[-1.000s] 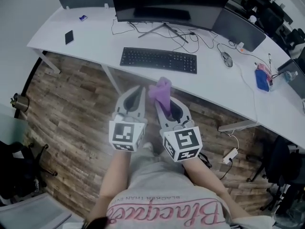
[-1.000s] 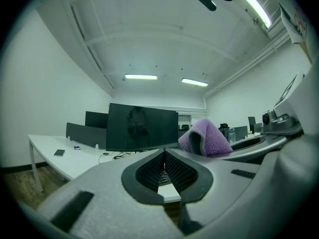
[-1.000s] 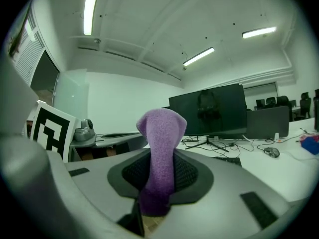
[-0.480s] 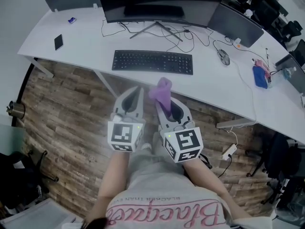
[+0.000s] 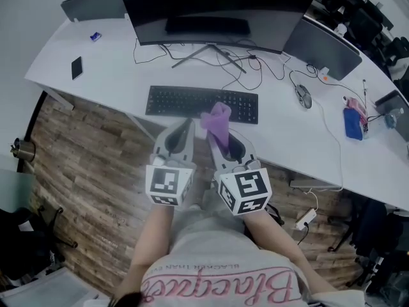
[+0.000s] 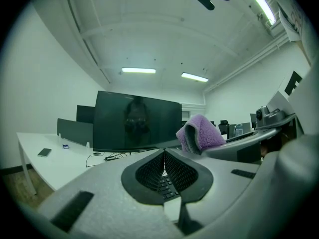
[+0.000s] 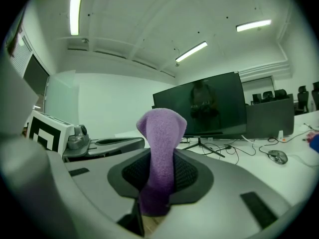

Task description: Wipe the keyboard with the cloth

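Cloth [image 5: 216,121]: purple, fuzzy, standing up out of the right tongs [image 5: 218,138]. The right gripper view shows both jaws clenched on its lower part [image 7: 160,148], with the folded top rising free above them. In the head view the top of the cloth overlaps the near edge of the keyboard [image 5: 192,101], right of its centre. Whether it touches the keys cannot be judged.

Keyboard: black, full-size, lying flat on the white counter [image 5: 115,75], parallel to the front edge, just in front of the monitor stand.

Left tongs [image 5: 184,125]: just beside the right tongs, tips pointing at the keyboard. The left gripper view [image 6: 163,156] shows the jaws pressed together with nothing between them. The cloth shows at the right of that view [image 6: 199,133].

Both tongs are held in front of the person's body, marker cubes toward the camera, over the counter's front edge.

Surroundings: large dark monitor [image 5: 211,8] behind the keyboard, loose cables around its stand. Mouse [image 5: 305,96] to the keyboard's right, a blue pouch [image 5: 353,123] farther right. Dark phone [image 5: 77,67] far left on the counter. Wooden floor [image 5: 83,165] below.
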A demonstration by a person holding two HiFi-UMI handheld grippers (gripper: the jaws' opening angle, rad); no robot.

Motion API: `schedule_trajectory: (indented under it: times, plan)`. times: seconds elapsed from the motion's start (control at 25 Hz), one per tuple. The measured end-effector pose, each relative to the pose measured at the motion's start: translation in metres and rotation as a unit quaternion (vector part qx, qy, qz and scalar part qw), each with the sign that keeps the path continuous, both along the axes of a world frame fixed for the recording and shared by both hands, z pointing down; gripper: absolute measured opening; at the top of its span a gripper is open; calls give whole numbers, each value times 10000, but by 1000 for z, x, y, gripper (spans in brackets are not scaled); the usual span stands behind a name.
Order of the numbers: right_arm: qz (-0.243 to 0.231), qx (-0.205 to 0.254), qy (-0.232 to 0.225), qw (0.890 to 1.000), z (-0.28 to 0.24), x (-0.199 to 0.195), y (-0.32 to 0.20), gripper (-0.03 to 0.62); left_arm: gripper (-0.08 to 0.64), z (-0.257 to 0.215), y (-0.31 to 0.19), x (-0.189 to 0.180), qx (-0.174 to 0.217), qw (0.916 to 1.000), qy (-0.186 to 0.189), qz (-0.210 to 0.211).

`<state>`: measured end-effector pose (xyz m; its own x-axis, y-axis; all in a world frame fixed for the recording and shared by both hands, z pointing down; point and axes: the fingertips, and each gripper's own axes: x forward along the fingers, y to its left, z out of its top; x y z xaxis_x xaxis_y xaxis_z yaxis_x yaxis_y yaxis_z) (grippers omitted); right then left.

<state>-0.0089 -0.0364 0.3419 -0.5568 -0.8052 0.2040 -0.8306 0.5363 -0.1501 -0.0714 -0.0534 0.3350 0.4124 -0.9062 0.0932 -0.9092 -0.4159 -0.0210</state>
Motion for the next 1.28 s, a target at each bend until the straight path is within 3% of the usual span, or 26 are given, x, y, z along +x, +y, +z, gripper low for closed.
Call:
schedule_trajectory:
  times: [0.32,0.64,0.8,1.28]
  plan:
    - [-235,-82,-99,9996,3,18,-60,92,8,3,-58,14,-4,9996,-28,-284]
    - [-440,-314,-336,9980,6,25,-93,92,7,14,-80,8,-185,9976,2,-673]
    - [-574,-471,-493,9960,4,14,-106,92,7,19,-87,-8,-250,9961,102,-841]
    - [-670,-500,-283,9961,7,-46,-151,92,7,37,-122,-74,-520,9946,65,-899]
